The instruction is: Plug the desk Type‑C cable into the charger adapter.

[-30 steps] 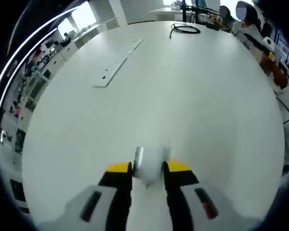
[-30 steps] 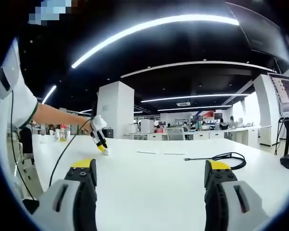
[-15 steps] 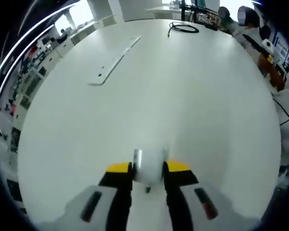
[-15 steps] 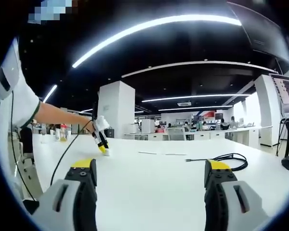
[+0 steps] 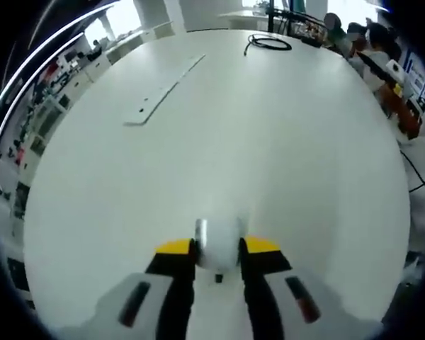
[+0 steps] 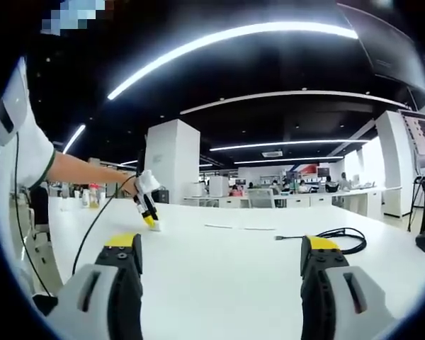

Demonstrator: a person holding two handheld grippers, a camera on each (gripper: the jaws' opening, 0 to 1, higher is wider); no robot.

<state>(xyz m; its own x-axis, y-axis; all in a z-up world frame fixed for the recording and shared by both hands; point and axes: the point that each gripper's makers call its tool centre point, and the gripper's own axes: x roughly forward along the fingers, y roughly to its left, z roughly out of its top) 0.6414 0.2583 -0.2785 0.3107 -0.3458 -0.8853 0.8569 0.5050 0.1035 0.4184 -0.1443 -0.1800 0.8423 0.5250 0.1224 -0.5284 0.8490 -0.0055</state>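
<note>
While the left gripper (image 5: pixel 217 253) pinches one white charger adapter (image 5: pixel 219 243) between its two yellow-tipped jaws, the adapter sits low against the white desk (image 5: pixel 269 142) in the left gripper view. One black Type-C cable (image 5: pixel 268 42) lies coiled at the far end of that desk, well apart from the adapter, and one flat white strip (image 5: pixel 163 92) lies off to the left of it, nearer the middle of the desk. In the right gripper view the right gripper (image 6: pixel 222 256) has its two jaws spread wide with nothing between them. Beyond them the same cable (image 6: pixel 336 239) rests on the desk to the right, and the left gripper (image 6: pixel 147 205) stands tip-down on the desk at the left, held by a person's bare forearm (image 6: pixel 85 170) reaching out of a white sleeve (image 6: pixel 21 142).
</note>
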